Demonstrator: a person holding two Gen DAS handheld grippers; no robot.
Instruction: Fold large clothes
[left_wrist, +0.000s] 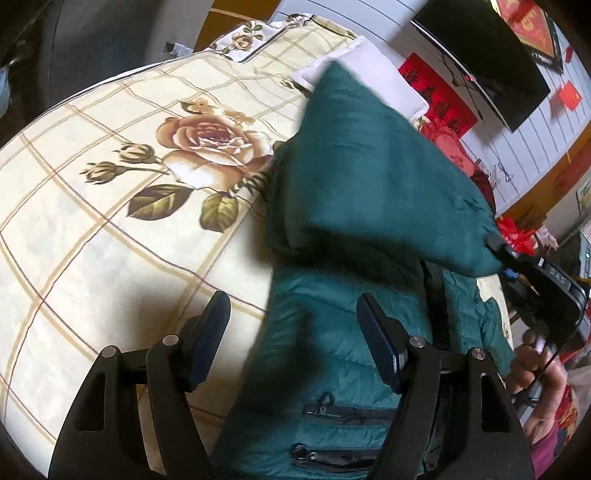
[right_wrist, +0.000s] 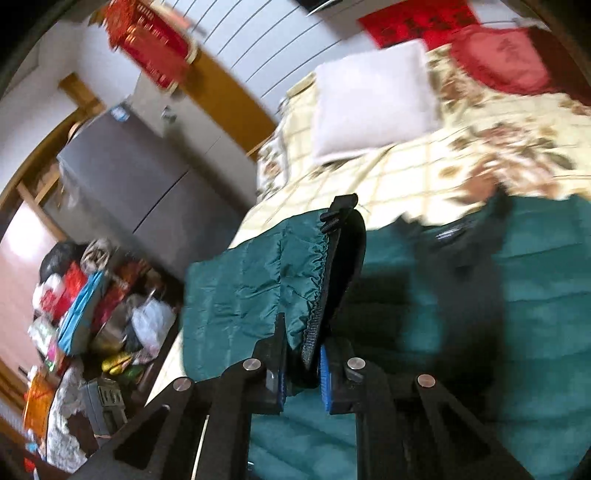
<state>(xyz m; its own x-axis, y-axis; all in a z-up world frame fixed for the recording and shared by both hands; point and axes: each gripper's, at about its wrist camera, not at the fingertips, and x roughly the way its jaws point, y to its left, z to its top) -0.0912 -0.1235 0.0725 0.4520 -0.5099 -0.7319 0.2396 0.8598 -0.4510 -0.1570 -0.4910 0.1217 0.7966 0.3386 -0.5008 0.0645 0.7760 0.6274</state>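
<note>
A dark teal puffer jacket (left_wrist: 332, 354) lies on a bed, its two zipped pockets toward me in the left wrist view. My left gripper (left_wrist: 291, 301) hangs open over the jacket's left edge; one finger is above the sheet, the other above the jacket, with nothing between the pads. My right gripper (right_wrist: 304, 354) is shut on the jacket's sleeve cuff (right_wrist: 258, 280), pinching the elastic hem and a black strap. In the left wrist view the raised sleeve (left_wrist: 369, 166) stretches over the jacket body toward the right gripper (left_wrist: 495, 243). The jacket body (right_wrist: 535, 277) spreads below.
The bed has a cream checked sheet with roses (left_wrist: 110, 203). A white pillow (right_wrist: 369, 103) and a red cushion (right_wrist: 498, 59) lie at its head. A grey cabinet (right_wrist: 140, 177) and a heap of bags (right_wrist: 92, 314) stand beside the bed. A person's hand (left_wrist: 535, 369) grips the right tool.
</note>
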